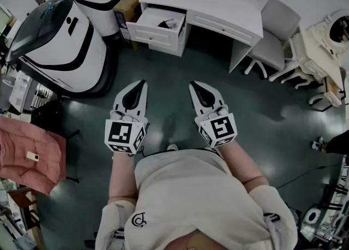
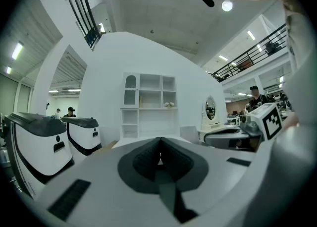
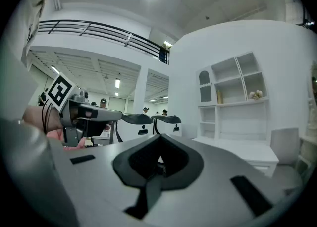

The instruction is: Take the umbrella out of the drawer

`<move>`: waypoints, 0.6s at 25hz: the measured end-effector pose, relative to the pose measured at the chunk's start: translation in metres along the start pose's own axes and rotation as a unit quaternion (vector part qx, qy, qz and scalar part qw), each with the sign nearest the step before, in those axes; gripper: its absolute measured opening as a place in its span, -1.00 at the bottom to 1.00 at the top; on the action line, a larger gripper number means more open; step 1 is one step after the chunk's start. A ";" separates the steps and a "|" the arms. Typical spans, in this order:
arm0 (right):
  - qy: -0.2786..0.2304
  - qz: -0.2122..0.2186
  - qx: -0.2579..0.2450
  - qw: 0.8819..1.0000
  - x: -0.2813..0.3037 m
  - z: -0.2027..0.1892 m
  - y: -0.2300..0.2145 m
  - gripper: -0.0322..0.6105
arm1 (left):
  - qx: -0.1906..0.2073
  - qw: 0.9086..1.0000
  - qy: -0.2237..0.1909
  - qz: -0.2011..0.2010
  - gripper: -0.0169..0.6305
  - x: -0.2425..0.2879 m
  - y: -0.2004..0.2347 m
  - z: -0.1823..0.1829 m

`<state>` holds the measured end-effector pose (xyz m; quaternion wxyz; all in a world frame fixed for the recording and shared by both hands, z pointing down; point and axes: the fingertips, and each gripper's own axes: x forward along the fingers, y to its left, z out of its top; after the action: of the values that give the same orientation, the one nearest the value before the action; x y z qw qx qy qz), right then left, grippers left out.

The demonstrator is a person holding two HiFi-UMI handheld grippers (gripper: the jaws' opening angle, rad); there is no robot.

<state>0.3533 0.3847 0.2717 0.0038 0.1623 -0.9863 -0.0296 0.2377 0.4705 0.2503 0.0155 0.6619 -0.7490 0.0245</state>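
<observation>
The white desk stands ahead of me with its left drawer pulled open. A dark thing lies inside the drawer, too small to tell whether it is the umbrella. My left gripper and right gripper hang side by side over the dark floor. Both are level, point at the desk and stand well short of it. Each is shut with nothing between its jaws. In the left gripper view the left gripper has its jaws meeting at the tip. So does the right gripper in the right gripper view.
Two large white-and-black machines stand at the left, close to the drawer side. A white chair sits at the desk's right end, with cream furniture beyond. A pink cloth lies at the far left. The desk's shelf unit rises behind.
</observation>
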 end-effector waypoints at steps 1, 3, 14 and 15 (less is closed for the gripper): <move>0.000 0.000 -0.001 1.000 0.002 0.000 0.000 -0.89 | 0.000 1.000 -0.001 0.001 -0.91 0.000 0.002 0.000; 0.001 0.000 -0.001 1.000 0.004 -0.001 0.001 -0.89 | -0.001 1.000 -0.001 0.001 -0.91 0.000 0.004 0.000; 0.002 -0.005 0.014 1.000 0.019 -0.005 0.009 -0.89 | -0.012 1.000 0.001 0.002 -0.91 -0.003 0.023 -0.009; -0.001 -0.005 0.017 1.000 0.021 -0.005 0.010 -0.88 | -0.015 1.000 0.002 0.003 -0.91 -0.003 0.025 -0.010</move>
<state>0.3306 0.3869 0.2768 -0.0004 0.1677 -0.9858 -0.0129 0.2132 0.4775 0.2601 0.0275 0.6597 -0.7509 0.0145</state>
